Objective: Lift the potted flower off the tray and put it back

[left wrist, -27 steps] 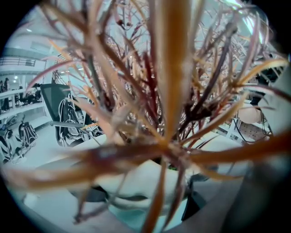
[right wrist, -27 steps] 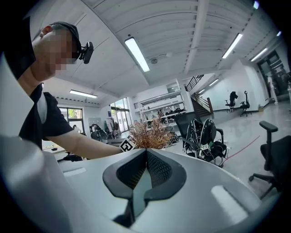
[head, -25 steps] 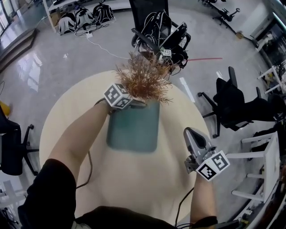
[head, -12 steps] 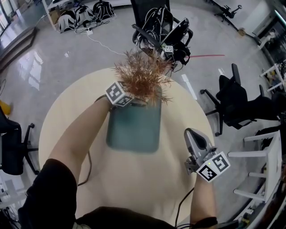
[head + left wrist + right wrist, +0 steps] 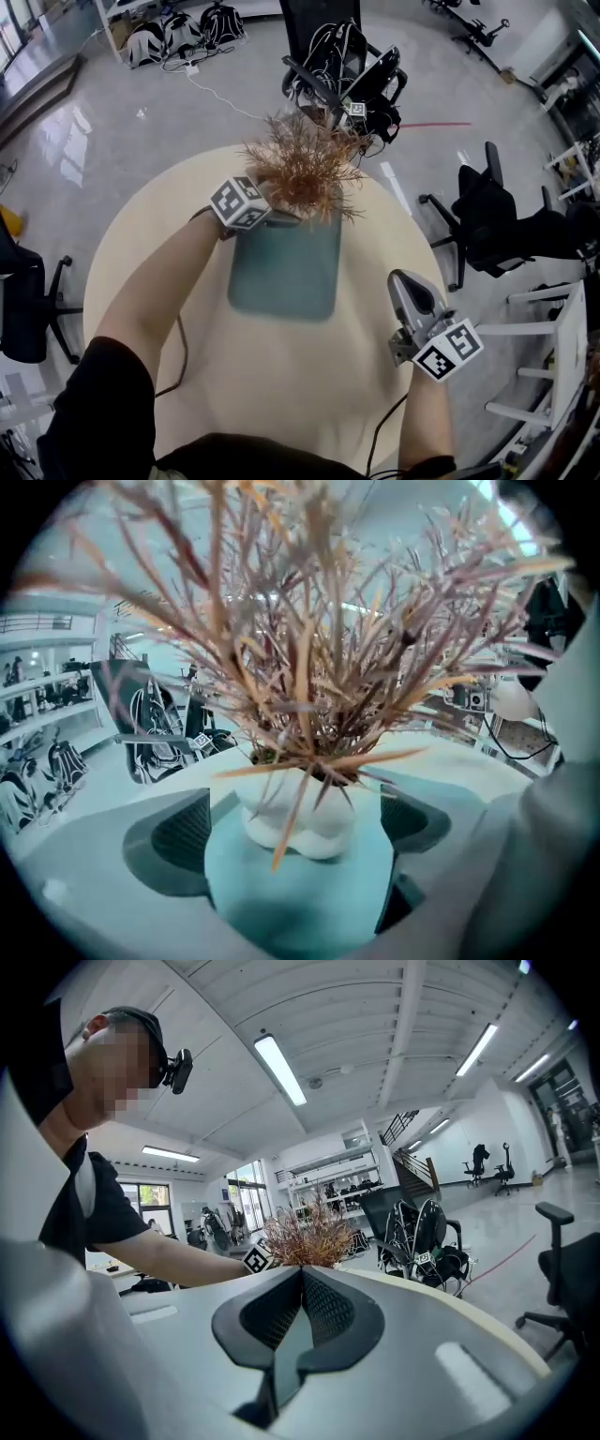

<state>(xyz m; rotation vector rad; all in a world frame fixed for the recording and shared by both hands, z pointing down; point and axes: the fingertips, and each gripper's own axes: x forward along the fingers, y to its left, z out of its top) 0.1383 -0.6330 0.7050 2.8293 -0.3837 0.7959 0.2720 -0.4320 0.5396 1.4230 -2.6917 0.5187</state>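
Nearest, short of the tray and to its right, the right gripper idles with its jaws pressed together on nothing. At the tray's far left corner the left gripper has its jaws spread either side of the white pot, not clamping it. The potted flower stands at the tray's far edge. A lopsided squeeze could shove or tip it off that edge, and the stiff fronds overhanging the jaws may snag.

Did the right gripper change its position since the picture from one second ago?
No. The right gripper stays at the same spot, to the right of the tray and near the right edge of the round table, with its jaws together.
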